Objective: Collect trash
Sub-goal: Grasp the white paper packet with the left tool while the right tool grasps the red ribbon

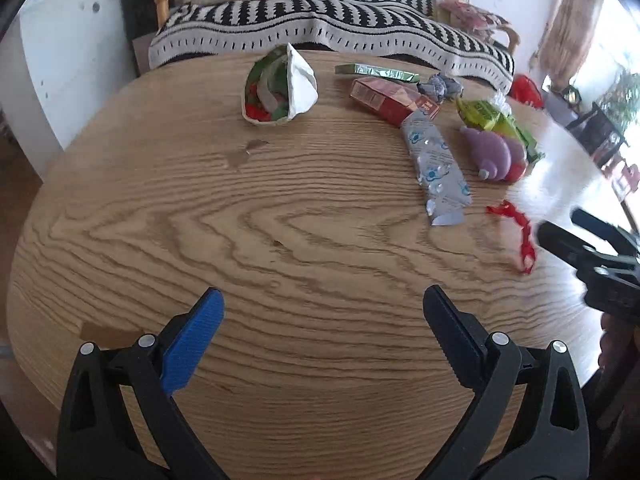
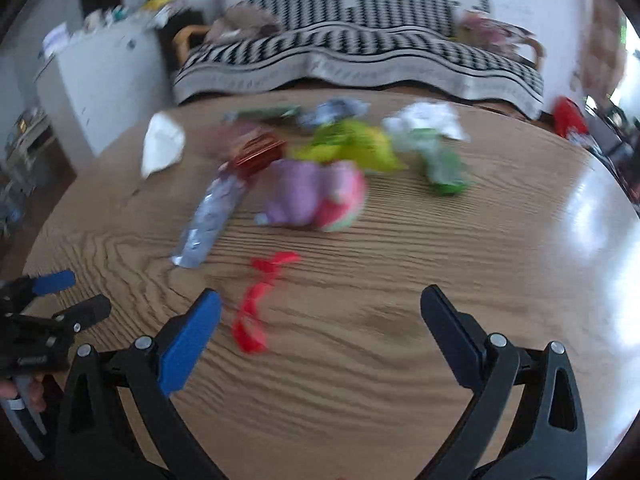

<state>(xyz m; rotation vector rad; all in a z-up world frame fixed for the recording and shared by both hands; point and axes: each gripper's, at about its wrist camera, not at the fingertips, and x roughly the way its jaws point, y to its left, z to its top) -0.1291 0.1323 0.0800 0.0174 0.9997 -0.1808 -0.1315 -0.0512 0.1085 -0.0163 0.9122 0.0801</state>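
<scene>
With both grippers' jaws wide and empty, the right gripper (image 2: 320, 312) could snag the thin red plastic strip (image 2: 256, 304) at ten o'clock and drag it off the wooden worktop (image 2: 400, 360).

Trash (image 1: 436, 168) on table's (image 1: 280, 240) far right — sofa (image 1: 320, 28) behind.

Each black plastic two-finger gripper, left (image 1: 323, 304) and right (image 2: 320, 304), has triangular cut-outs in its arms, silver round rivets, one ribbed blue pad (image 1: 191, 344) and one black (both views match). Bare fingers (image 2: 28, 394) show skin.
</scene>
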